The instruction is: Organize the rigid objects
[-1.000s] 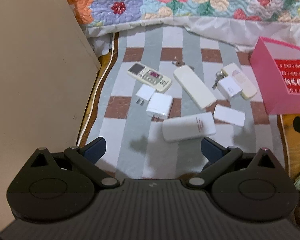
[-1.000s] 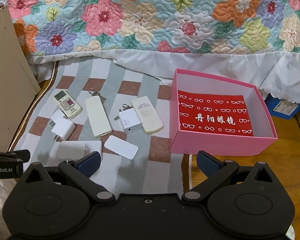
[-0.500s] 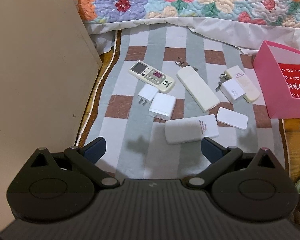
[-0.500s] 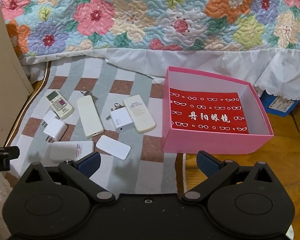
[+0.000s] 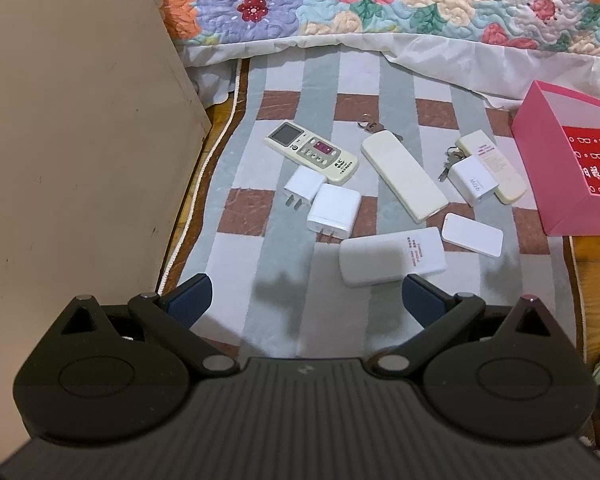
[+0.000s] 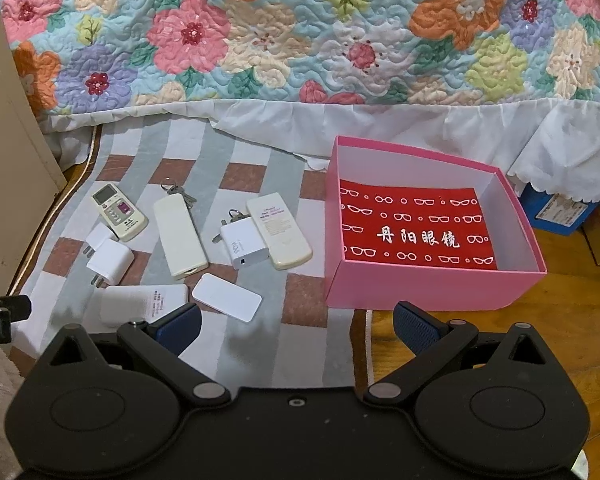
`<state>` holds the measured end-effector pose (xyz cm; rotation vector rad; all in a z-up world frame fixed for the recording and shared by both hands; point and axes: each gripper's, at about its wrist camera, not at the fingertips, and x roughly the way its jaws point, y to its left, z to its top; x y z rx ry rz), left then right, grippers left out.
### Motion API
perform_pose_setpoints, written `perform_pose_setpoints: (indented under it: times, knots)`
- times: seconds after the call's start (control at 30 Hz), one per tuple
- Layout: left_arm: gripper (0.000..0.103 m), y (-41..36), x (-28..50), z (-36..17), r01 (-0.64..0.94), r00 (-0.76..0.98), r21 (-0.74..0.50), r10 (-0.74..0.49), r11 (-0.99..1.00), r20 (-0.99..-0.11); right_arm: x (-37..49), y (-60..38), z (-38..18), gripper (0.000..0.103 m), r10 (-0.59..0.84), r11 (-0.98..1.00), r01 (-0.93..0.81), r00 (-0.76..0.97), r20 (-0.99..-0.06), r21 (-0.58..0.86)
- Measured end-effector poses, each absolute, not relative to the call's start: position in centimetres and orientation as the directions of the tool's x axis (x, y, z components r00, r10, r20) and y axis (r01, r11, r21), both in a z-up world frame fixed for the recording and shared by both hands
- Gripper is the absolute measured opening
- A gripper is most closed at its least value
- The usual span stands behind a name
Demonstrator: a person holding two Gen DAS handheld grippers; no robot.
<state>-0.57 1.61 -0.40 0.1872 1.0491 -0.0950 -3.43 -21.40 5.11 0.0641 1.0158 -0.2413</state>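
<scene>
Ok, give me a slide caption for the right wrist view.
Open right gripper above a checked mat, white chargers and remotes beside an empty pink box.

A checkered rug (image 6: 300, 300) covered the floor, carrying a remote (image 6: 118, 211), two chargers far left, a power bank (image 6: 144, 304) nearest, and a pink box (image 6: 432, 288) sitting right, partly off it.

The left gripper (image 5: 306, 300) is held level with its two blue-padded fingers (image 5: 188, 300) spread wide apart, nothing between them. The right gripper (image 6: 296, 326) is likewise agape, its fingers (image 6: 414, 326) wide apart and empty, gripping nothing.
</scene>
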Motion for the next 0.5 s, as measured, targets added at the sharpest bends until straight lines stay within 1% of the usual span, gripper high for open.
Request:
perform_pose_setpoints:
  times: [0.27, 0.5]
  knots:
    - [0.103, 1.58, -0.50, -0.40, 0.176, 0.484, 0.078, -0.018, 0.981, -0.875, -3.20, -21.20, 4.49, 0.103, -0.175, 0.971, 0.228, 0.484, -0.858, -0.070]
    - [0.103, 1.51, -0.87, -0.31, 0.178, 0.488, 0.080, -0.017, 0.981, -0.873, -3.29, -21.20, 4.68, 0.103, -0.179, 0.970, 0.233, 0.488, -0.854, -0.070]
